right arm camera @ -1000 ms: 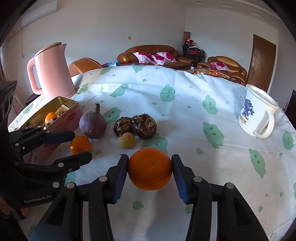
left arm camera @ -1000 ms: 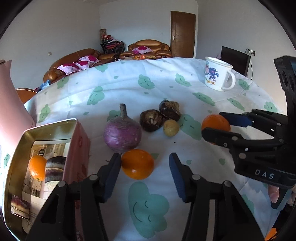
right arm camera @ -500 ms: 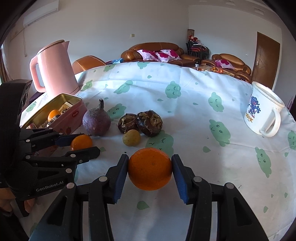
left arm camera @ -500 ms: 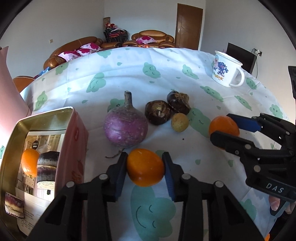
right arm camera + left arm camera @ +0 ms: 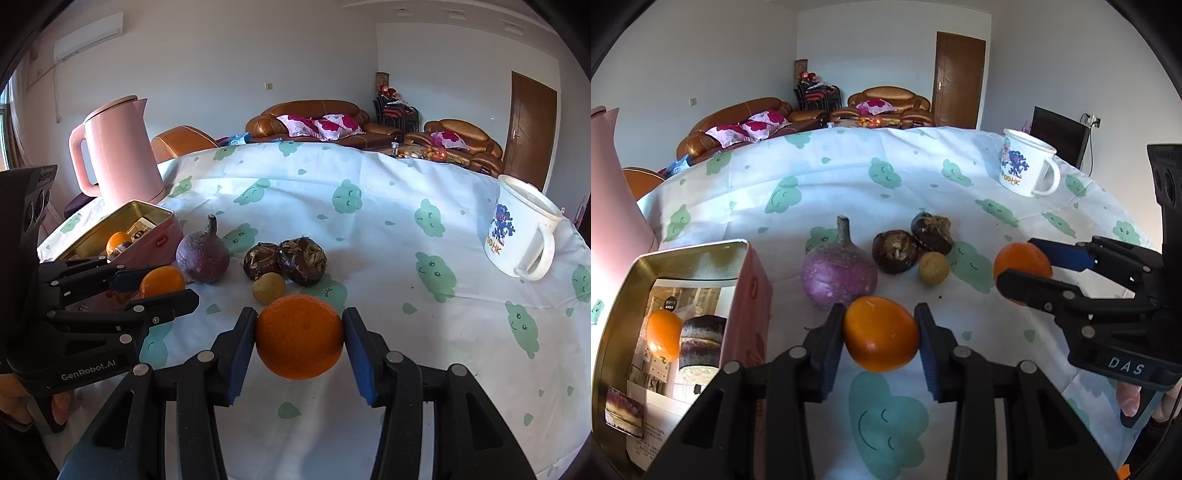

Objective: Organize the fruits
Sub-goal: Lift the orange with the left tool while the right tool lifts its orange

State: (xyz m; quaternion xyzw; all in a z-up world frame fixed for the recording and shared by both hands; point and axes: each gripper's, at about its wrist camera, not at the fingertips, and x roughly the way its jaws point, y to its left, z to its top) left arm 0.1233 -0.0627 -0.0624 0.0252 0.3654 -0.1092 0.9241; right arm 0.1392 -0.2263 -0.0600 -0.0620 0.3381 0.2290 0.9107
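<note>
**Both grippers clamped on oranges above the cloud-print cloth**

We see the left gripper [image 5: 881, 334] clenched on a smooth orange fruit [image 5: 881, 334], both blue pads pressed against its sides. Just ahead of its fingertips sits the purple turnip [image 5: 839, 280], stem pointing up, nearly touching the held fruit. Ahead and to the right of that gripper lie two dark brown husked fruits [image 5: 912, 243], touching each other, with a small yellowish round fruit [image 5: 934, 268] just in front of them. To the left of the left gripper stands the open pink tin [image 5: 750, 291], and inside it we make out another orange [image 5: 663, 334] beside a printed card; whether the dark banded shape next to it is a real thing or a reflection, we cannot tell.

The right gripper [image 5: 300, 336] is likewise grasping a dimpled orange [image 5: 300, 336] between its pads, held off the tablecloth [image 5: 369, 229]. From its own camera, the small yellowish fruit lies just beyond its fingertips, the brown pair a little farther, and the turnip ahead to the left. The left gripper enters that view from the left with its fruit near the tin's corner.

Far ahead-left of the right gripper stands a pink kettle [image 5: 118, 151]; ahead to its right, well apart from the fruit, a white mug [image 5: 521, 236] with a blue cartoon print.
</note>
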